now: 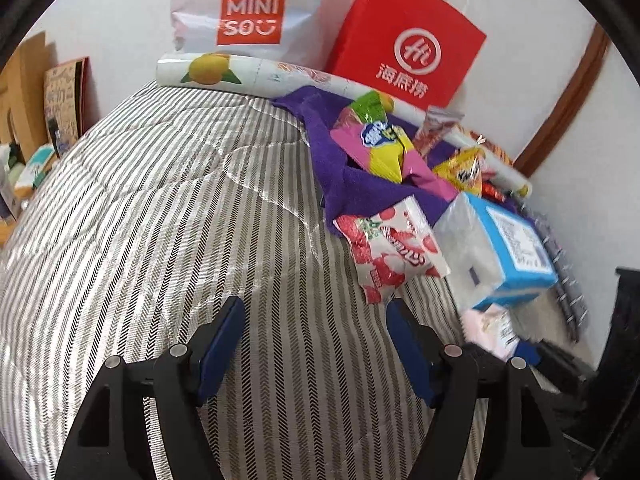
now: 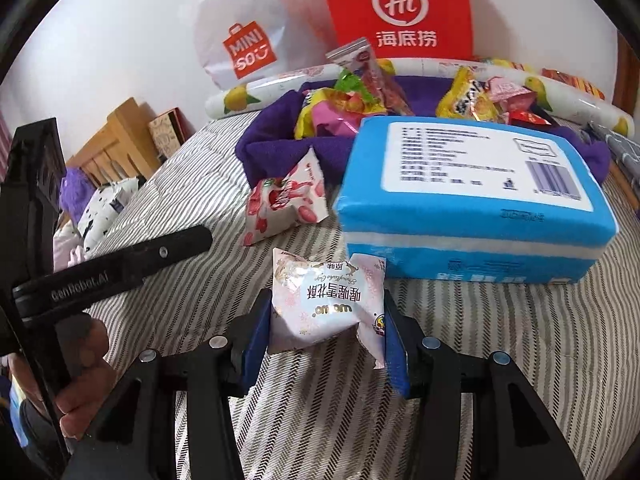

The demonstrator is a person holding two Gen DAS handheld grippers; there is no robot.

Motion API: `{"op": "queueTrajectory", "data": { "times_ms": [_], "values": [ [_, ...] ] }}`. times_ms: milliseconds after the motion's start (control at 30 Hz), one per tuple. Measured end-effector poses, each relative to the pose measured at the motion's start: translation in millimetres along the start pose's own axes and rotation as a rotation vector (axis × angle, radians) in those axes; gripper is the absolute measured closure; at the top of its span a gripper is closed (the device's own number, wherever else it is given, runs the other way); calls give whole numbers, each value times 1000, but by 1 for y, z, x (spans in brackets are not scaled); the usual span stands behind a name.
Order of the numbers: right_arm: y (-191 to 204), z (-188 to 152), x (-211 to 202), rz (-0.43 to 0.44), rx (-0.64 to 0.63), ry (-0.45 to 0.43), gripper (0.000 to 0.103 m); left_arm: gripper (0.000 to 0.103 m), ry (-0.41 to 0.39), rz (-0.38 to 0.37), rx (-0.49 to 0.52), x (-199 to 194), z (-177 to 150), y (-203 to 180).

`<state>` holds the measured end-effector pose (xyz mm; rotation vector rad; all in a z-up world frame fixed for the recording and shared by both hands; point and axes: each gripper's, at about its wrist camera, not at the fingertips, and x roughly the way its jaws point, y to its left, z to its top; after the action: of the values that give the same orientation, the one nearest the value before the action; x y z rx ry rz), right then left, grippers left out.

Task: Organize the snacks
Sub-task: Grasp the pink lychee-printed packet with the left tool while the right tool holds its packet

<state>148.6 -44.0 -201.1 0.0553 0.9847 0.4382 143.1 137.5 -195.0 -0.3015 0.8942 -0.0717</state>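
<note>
My right gripper (image 2: 325, 326) is shut on a pink-and-white snack packet (image 2: 328, 300), held just above the striped quilt (image 2: 200, 184); the same packet (image 1: 489, 322) shows at the right edge of the left wrist view. My left gripper (image 1: 316, 322) stands open over bare quilt (image 1: 160, 200), nothing between its blue pads (image 1: 222, 340). A strawberry-print packet (image 1: 394, 248) lies just beyond its right fingertip and also appears as the packet (image 2: 286, 204) in the right wrist view. More snacks (image 1: 384, 140) are heaped on a purple cloth (image 1: 360, 188).
A blue tissue pack (image 2: 472, 200) lies right of the held packet. A white Miniso bag (image 1: 248, 12), a red paper bag (image 1: 408, 40) and a fruit-print roll (image 1: 224, 72) line the wall. The left gripper's body (image 2: 112, 266) and a person's hand (image 2: 80, 368) fill the left edge.
</note>
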Motion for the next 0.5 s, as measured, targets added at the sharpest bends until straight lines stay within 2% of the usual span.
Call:
{"op": "queueTrajectory", "data": {
  "times_ms": [100,200,300,433,500],
  "values": [
    [-3,0,-4,-4,3,-5,53,32,15,30,26,2,1,-5],
    [-6,-2,-11,-30,-30,-17,53,32,34,33,-8,2,6,-4],
    [-16,-5,-24,-43,-52,-30,53,32,48,-40,-79,4,17,-2],
    [-41,-10,-42,-74,-46,-44,53,32,48,-63,-91,12,31,-15],
    [-54,-13,-51,-127,-55,-58,53,32,62,-69,-83,21,39,-27]
  ]
}}
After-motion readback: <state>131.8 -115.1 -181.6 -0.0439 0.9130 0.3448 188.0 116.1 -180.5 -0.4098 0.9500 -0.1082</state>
